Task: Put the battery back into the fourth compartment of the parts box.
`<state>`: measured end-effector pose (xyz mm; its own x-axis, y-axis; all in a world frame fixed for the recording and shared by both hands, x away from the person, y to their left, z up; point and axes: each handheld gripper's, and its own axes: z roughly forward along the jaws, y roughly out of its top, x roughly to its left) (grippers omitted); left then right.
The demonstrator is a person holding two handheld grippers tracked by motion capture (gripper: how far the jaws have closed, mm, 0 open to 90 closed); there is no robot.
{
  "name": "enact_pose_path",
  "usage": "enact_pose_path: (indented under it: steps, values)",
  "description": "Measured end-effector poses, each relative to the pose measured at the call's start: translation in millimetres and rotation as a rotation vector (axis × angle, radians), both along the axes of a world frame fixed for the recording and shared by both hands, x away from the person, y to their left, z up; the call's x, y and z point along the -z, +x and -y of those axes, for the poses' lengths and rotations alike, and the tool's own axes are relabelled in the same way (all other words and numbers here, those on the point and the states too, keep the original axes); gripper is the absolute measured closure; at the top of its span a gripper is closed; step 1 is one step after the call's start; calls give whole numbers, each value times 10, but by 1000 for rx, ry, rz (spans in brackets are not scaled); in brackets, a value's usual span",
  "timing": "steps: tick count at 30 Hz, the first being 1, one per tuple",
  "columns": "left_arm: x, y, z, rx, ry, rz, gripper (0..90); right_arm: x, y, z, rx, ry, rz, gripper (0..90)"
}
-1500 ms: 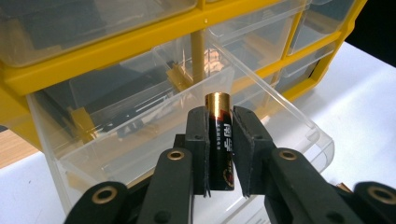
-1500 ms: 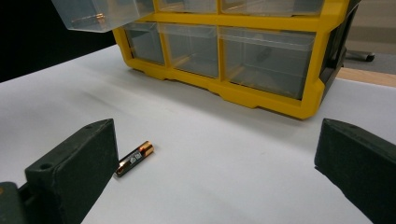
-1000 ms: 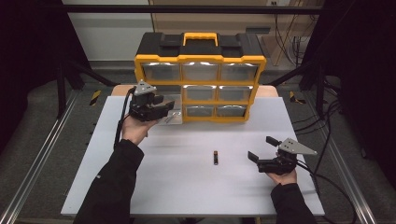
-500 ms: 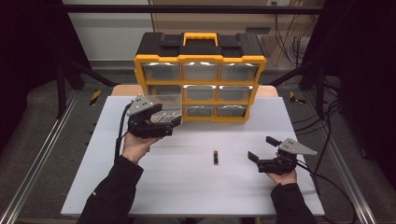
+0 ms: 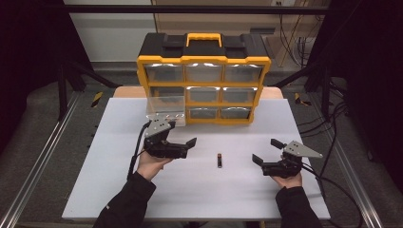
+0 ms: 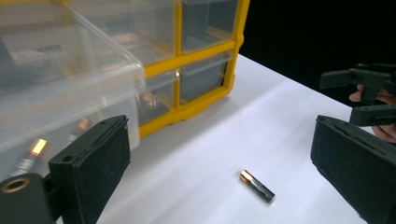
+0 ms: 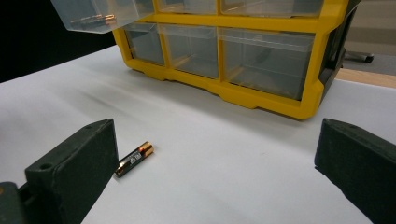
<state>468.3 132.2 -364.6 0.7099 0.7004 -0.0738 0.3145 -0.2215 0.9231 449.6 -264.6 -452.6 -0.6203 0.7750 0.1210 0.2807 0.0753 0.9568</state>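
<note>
A yellow and black organizer (image 5: 204,59) with clear drawers stands at the back of the white table (image 5: 199,194). Its lower-left drawer (image 5: 165,105) is pulled out and holds batteries (image 7: 95,19). One loose battery (image 5: 219,160) lies on the table between the grippers; it lies ahead of the jaws as the battery (image 6: 257,185) in the left gripper view and the battery (image 7: 134,158) in the right gripper view. My left gripper (image 5: 183,134) is open, in front of the drawer (image 6: 70,93) and left of the battery. My right gripper (image 5: 266,151) is open, right of the battery.
Cables trail from both grippers off the table's sides. The organizer (image 7: 261,28) blocks the back of the table. White tabletop stretches in front of the battery toward the near edge. The other hand's gripper (image 6: 369,93) is seen far right in the left gripper view.
My left gripper has drawn back from the pulled-out drawer, toward the near side and to the right, closer to the loose battery. The right gripper and the battery have stayed put.
</note>
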Motion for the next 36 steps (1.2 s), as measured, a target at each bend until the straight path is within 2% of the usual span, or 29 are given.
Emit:
enact_pose_path:
  steps: [6, 17, 36]
  values:
    - [194, 3, 118, 9, 15, -25, 45, 1, 0, 0, 0, 0, 0, 2]
    - [455, 38, 419, 46, 73, -80, 44, 4, 2, -4, -4, -1, 0, 2]
    - [821, 198, 801, 58, 156, -167, 50, 6, 6, -1, -4, -5, 6, 2]
